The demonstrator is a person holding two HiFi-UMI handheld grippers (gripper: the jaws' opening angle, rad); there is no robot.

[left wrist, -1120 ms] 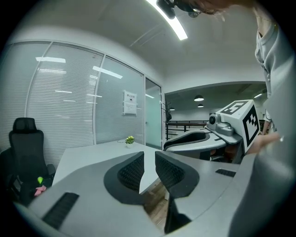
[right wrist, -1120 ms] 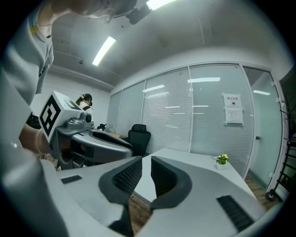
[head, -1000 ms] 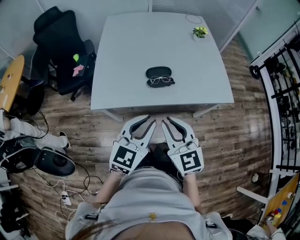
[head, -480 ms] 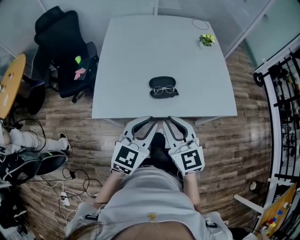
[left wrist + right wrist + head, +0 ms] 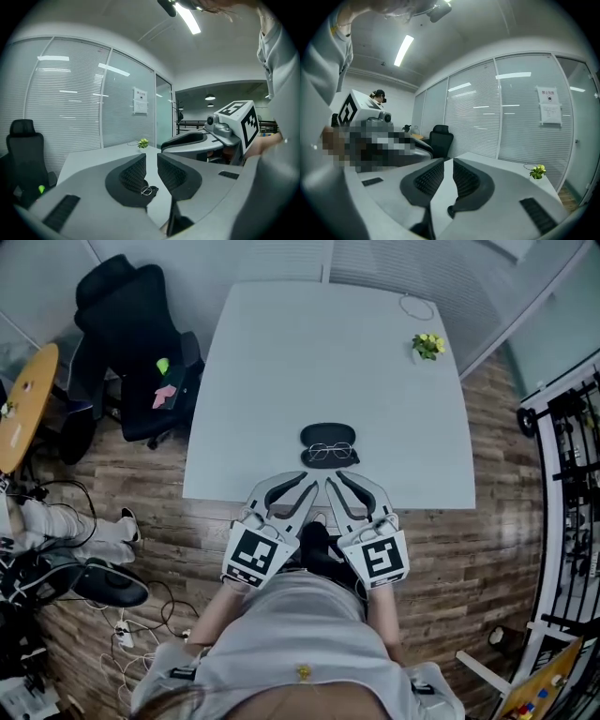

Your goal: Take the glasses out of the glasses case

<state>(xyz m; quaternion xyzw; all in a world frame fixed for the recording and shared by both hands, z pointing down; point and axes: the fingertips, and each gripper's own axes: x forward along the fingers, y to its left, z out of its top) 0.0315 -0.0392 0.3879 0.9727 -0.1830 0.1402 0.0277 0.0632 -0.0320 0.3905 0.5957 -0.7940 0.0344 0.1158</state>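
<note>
A black glasses case lies open near the front edge of the white table, with thin-rimmed glasses resting in its near half. My left gripper and right gripper are held side by side at the table's front edge, just short of the case. Both hold nothing, and each shows a narrow gap between its jaws. In the left gripper view the glasses show low in the gap of the left gripper. The right gripper points over bare tabletop.
A small potted plant and a loop of cable sit at the table's far right corner. A black office chair stands left of the table. A round wooden table is at far left and a metal rack at right.
The person has stepped toward the table. The case now lies just beyond both grippers' tips, which reach the front edge. The jaws look unchanged.
</note>
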